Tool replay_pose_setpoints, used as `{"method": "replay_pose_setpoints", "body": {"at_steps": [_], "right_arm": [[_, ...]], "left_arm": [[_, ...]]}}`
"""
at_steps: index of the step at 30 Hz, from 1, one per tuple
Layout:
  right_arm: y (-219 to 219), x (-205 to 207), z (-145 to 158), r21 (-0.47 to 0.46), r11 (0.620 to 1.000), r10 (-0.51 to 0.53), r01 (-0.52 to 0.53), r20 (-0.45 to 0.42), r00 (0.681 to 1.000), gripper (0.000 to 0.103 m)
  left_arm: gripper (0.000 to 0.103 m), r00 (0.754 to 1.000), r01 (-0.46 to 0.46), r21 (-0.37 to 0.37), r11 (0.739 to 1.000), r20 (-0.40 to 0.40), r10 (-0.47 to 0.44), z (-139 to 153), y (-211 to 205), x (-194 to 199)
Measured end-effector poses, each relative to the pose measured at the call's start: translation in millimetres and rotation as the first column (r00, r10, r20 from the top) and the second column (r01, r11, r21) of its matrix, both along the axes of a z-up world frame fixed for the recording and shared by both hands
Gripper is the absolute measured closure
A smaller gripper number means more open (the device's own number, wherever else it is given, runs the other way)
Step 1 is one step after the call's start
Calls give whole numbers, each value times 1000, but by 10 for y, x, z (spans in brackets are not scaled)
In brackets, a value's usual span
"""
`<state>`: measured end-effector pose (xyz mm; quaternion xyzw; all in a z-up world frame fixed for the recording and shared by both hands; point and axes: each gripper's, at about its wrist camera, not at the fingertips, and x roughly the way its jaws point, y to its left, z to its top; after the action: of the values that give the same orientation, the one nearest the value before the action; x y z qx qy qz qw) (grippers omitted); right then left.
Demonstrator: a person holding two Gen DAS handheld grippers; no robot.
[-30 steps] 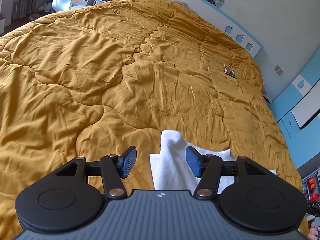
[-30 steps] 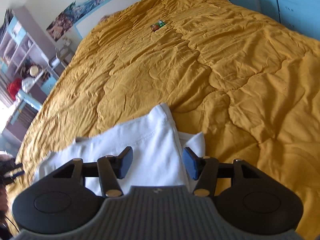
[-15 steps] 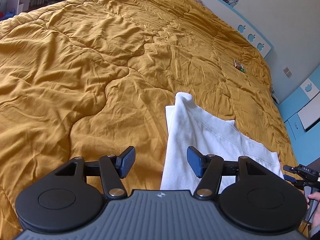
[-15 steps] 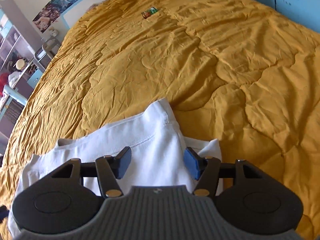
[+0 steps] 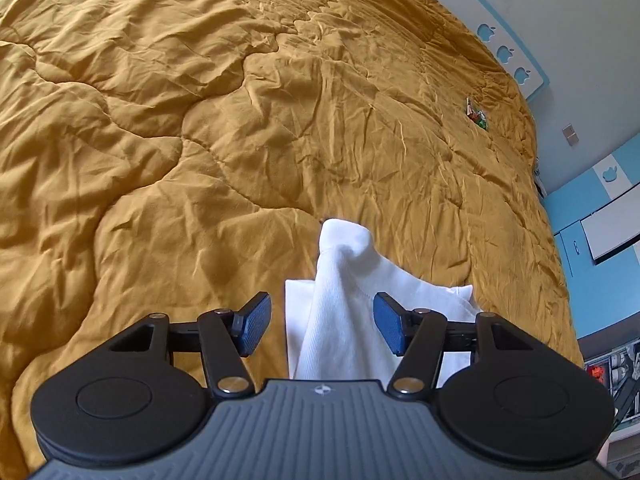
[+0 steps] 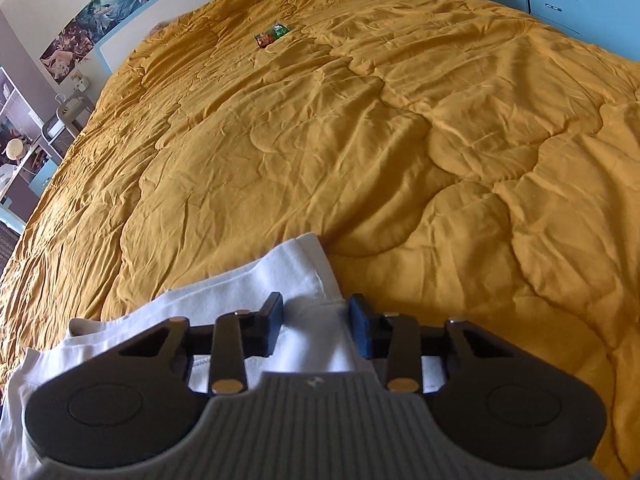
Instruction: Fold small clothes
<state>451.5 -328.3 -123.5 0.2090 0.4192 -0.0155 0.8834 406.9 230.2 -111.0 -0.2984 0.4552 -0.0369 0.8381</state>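
Between my left tongs [image 5: 320,326], whose blue pads stand wide apart with nothing gripped, a peaked ridge of the white garment [image 5: 340,292] runs straight away from me, while my right tongs [image 6: 316,326] are narrower set around a fold of the same cloth, and I cannot tell whether they actually pinch it. Both tongs sit right at the garment, which lies at the near edge of the bed on the mustard quilt [image 6: 360,140]; its near part is hidden under both tool bodies. Farther off lies a small wrapper [image 6: 272,35].
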Motion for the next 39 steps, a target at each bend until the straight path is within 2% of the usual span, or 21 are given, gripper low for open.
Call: {"method": "replay_pose_setpoints", "body": {"at_steps": [1, 3, 5, 6, 7, 9, 12, 16, 19, 22, 24, 26, 27, 28, 29, 30, 31, 33, 34, 39], "right_arm": [[-21, -5, -16, 8, 1000, -3, 3, 7, 1000, 74], [-66, -13, -42, 28, 1000, -14, 14, 12, 1000, 80], [-111, -36, -55, 50, 999, -20, 18, 29, 999, 86], [-131, -53, -51, 59, 998, -20, 18, 44, 999, 89], [-152, -77, -33, 68, 998, -22, 17, 67, 997, 90], [-183, -122, 26, 83, 996, -25, 16, 108, 994, 92], [-220, -199, 175, 91, 996, -18, 3, 170, 985, 93], [-282, -249, 368, 89, 996, -35, 16, 221, 975, 93], [-268, -212, 397, 38, 999, -32, 24, 222, 975, 93], [-192, -122, 247, -34, 999, -19, 24, 149, 989, 93], [-111, -85, 109, -99, 995, -8, 17, 92, 996, 92], [-93, -81, 52, -115, 993, -13, 18, 44, 999, 86], [-121, -128, 74, -113, 993, -25, 30, 50, 998, 77], [-162, -200, 126, -103, 994, -37, 45, 76, 996, 74], [-205, -281, 193, -98, 994, -47, 57, 100, 994, 64], [-257, -392, 281, -100, 993, -55, 68, 126, 990, 57], [-300, -500, 366, -103, 992, -58, 73, 145, 988, 55], [-378, -759, 538, -106, 991, -61, 78, 158, 986, 42], [-407, -902, 605, -103, 991, -64, 81, 160, 985, 39], [-458, -1759, 772, -27, 993, -107, 114, 188, 976, 34]], "left_arm": [[36, 1000, -10, -19, 1000, -13, 10, -64, -4, 98], [47, 998, -28, -51, 998, -49, 25, -178, -22, 250], [68, 997, -47, -76, 996, -60, 43, -262, -37, 327], [88, 997, -41, -98, 994, -69, 34, -298, -38, 357], [92, 997, -48, -115, 992, -73, 40, -316, -36, 361], [95, 996, -73, -158, 985, -60, 64, -312, -8, 330], [95, 999, -43, -185, 982, 13, 46, -196, -19, 284], [96, 993, -5, -128, 992, 115, 20, -35, -137, 293], [95, 997, -25, -103, 994, 75, 32, -105, -199, 409], [94, 999, -29, -38, 999, 29, 30, -296, -280, 498], [86, 999, -6, 14, 1000, 34, 5, -359, -316, 498], [76, 998, 36, 44, 998, 45, -38, -300, -285, 439], [65, 997, 57, 64, 996, 47, -60, -236, -258, 386], [51, 995, 72, 97, 993, 57, -78, -154, -225, 312], [40, 993, 79, 139, 987, 76, -90, -61, -187, 221], [36, 989, 79, 199, 977, 107, -102, 52, -148, 93], [33, 985, 77, 246, 966, 132, -112, 140, -115, -18], [31, 978, 73, 297, 952, 163, -126, 306, -31, -271], [30, 978, 66, 300, 952, 167, -121, 364, 22, -406], [30, 989, -7, 265, 964, 146, -33, 498, 173, -1076]]}}
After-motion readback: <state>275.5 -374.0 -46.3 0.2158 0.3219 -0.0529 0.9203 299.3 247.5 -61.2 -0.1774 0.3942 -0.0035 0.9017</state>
